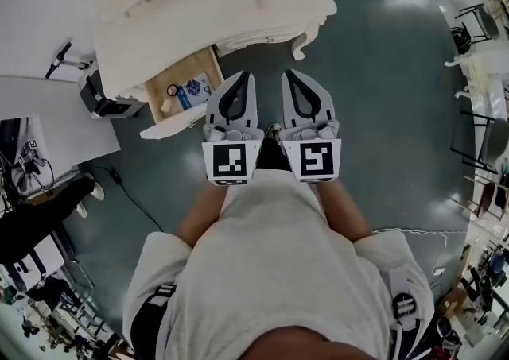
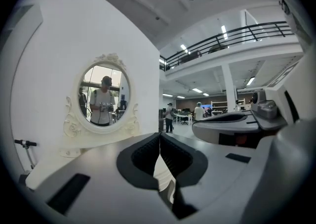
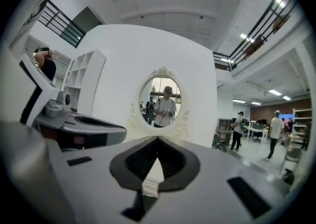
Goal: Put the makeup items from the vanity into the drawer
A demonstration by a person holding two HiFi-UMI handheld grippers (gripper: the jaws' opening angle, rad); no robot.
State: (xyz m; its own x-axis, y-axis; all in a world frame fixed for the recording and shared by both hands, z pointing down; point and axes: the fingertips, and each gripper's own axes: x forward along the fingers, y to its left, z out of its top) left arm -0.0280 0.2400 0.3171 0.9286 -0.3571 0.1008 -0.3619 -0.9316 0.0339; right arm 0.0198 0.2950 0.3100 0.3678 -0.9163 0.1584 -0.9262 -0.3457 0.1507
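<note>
In the head view a cream vanity [image 1: 262, 1] stands ahead, its wooden drawer [image 1: 156, 88] pulled out at the left. Inside the drawer lie a blue-and-white packet [image 1: 193, 90], a small dark ring [image 1: 172, 90] and a pale round item [image 1: 168, 106]. My left gripper [image 1: 243, 75] and right gripper [image 1: 291, 75] are held side by side in front of my chest, over the floor beside the drawer, both shut and empty. The left gripper [image 2: 159, 135] and the right gripper [image 3: 158, 140] both face the vanity's oval mirror [image 2: 103, 95] [image 3: 160, 100], which reflects a person.
A white panel wall [image 3: 118, 69] backs the vanity. A grey machine [image 1: 94, 96] sits left of the drawer, with a cable [image 1: 131, 191] on the green floor. Racks and chairs [image 1: 477, 32] line the right side. People [image 3: 272, 131] stand far off in the hall.
</note>
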